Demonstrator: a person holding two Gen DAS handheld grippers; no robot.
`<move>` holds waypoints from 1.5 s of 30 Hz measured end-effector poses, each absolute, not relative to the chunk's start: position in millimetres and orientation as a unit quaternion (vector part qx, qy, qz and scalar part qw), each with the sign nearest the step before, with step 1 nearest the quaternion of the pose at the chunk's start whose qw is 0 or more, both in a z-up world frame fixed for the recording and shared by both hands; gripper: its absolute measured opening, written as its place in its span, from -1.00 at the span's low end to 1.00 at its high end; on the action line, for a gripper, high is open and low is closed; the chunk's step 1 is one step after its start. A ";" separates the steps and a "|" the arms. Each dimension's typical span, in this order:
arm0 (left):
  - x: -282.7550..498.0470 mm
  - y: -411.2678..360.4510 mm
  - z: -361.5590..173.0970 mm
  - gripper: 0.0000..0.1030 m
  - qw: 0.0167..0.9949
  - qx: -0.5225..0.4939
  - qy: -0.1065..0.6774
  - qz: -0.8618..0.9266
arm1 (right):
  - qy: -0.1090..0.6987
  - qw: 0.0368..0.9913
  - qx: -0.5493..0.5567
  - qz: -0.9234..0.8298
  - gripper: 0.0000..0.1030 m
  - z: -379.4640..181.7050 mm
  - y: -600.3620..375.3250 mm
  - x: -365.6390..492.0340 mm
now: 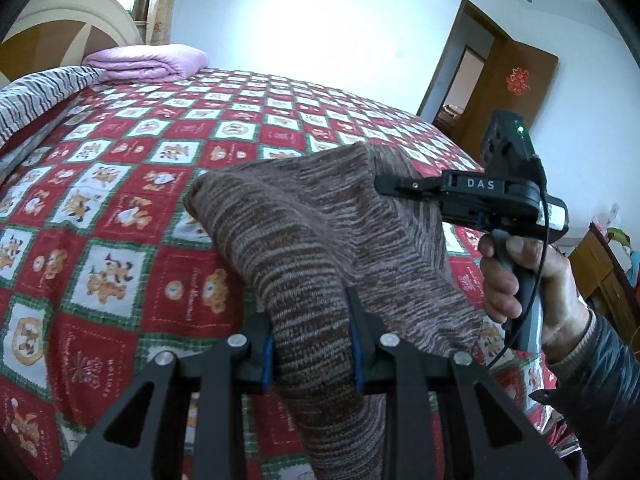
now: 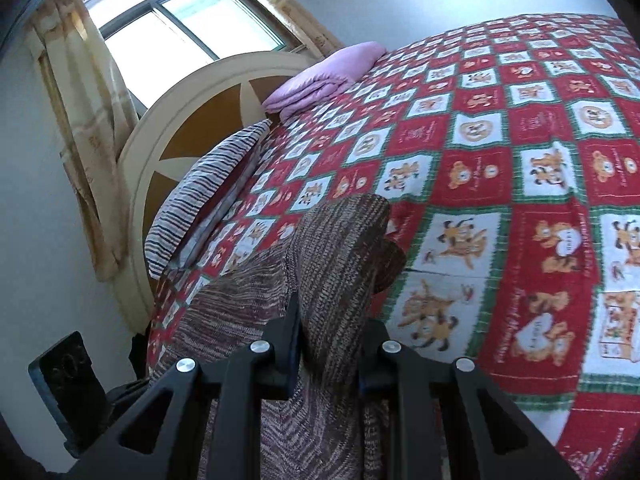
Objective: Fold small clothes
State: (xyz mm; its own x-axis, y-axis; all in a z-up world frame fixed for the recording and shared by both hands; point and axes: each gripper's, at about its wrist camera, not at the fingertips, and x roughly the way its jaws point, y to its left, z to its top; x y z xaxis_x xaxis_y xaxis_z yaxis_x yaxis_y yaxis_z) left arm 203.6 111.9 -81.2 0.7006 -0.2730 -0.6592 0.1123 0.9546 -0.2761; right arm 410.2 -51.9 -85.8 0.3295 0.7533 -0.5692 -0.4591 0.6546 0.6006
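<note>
A brown striped knit garment [image 1: 320, 232] hangs in the air above the bed, held between both grippers. My left gripper [image 1: 312, 344] is shut on its near edge, the cloth bunched between the blue pads. My right gripper [image 1: 390, 186] shows in the left wrist view at the right, gripping the garment's far upper corner. In the right wrist view the same garment [image 2: 340, 256] runs through my right gripper [image 2: 330, 344], which is shut on it, and drapes down to the left.
The bed carries a red, white and green cartoon-patterned cover [image 1: 120, 200]. A folded purple blanket [image 1: 148, 62] and a striped pillow [image 2: 204, 184] lie by the rounded headboard [image 2: 192, 120]. An open wooden door [image 1: 492, 76] stands at the right.
</note>
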 end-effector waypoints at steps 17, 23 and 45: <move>185.9 144.6 -92.5 -0.43 0.914 -0.121 0.378 -0.079 | 0.461 0.775 0.136 0.410 -0.59 -95.3 9.4 411.1; 179.5 149.8 -103.7 -0.43 0.914 -0.115 0.383 -0.076 | 0.467 0.771 0.130 0.413 -0.59 -100.8 24.7 409.5; 178.5 173.8 -143.8 -0.10 0.903 -0.146 0.398 -0.064 | 0.499 0.764 0.139 0.384 -0.59 -144.8 35.6 419.5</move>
